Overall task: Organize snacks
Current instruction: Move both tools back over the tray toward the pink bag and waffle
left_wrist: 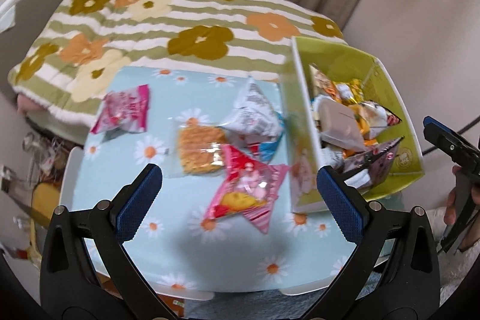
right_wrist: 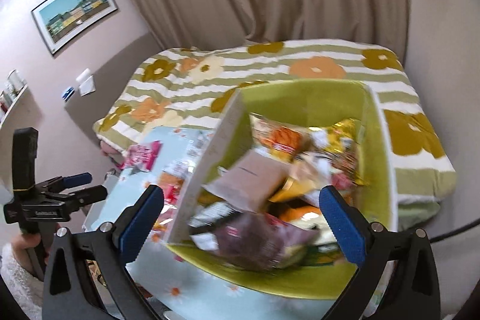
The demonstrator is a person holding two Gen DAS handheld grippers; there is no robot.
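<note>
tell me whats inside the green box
The green box holds a heap of snack packets: a beige packet on top, gold wrappers, an orange bag. Whatever lies beneath them is covered.

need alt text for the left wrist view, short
Open left gripper hovers empty over a daisy-print tabletop holding four loose snack packets, nearest a pink star-shaped packet. To the right sits a green box already full of snacks; a floral striped blanket lies behind.
</note>
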